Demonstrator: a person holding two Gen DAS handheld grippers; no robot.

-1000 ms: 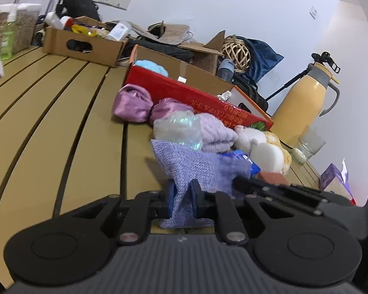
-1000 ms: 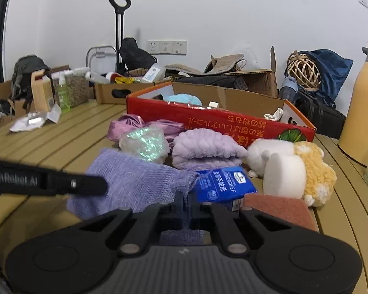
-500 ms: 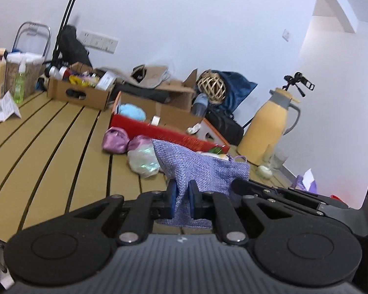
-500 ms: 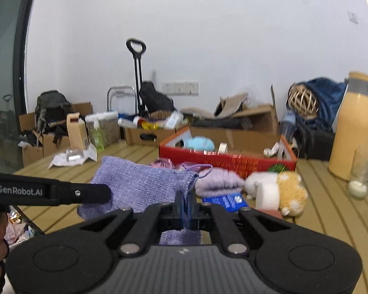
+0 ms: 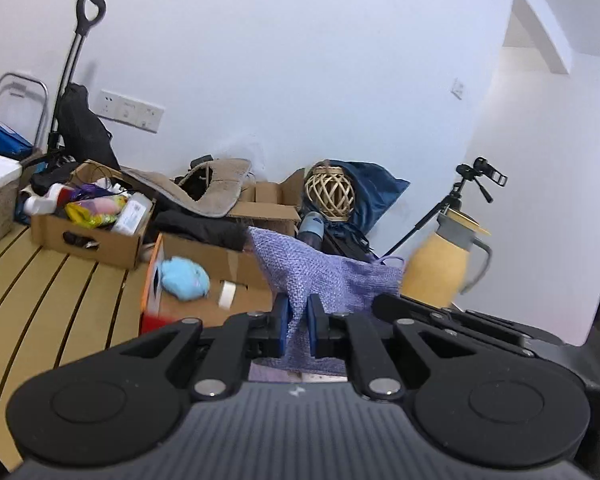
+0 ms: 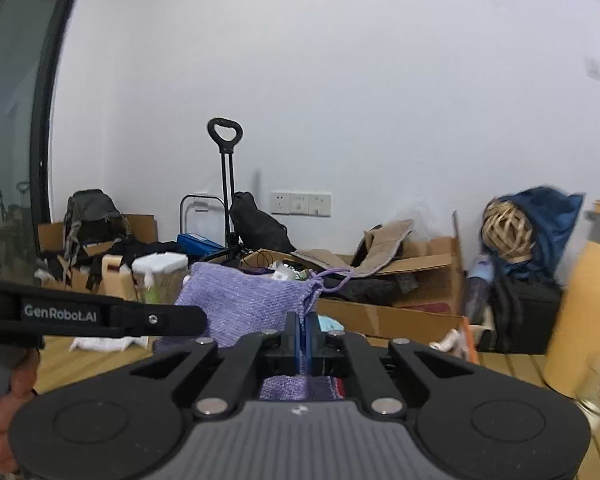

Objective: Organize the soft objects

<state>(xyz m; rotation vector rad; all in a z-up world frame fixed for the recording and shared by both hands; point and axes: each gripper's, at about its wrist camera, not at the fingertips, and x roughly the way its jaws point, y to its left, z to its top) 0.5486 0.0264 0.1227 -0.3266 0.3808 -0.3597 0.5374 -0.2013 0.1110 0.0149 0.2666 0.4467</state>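
A purple knitted drawstring pouch hangs in the air, held by both grippers. My left gripper is shut on one side of it. My right gripper is shut on its other side; the pouch spreads to the left there. The right gripper's body shows at the right in the left wrist view, and the left gripper's arm at the left in the right wrist view. The red cardboard box below holds a light blue soft toy and a roll of tape.
A slatted wooden table lies below. A brown box of clutter stands at the back left. A yellow thermos and a tripod are at the right. A glass is at the right edge in the right wrist view.
Both grippers have lifted the purple pouch up and carried it toward the red box. The pile of soft things on the table has dropped out of view.
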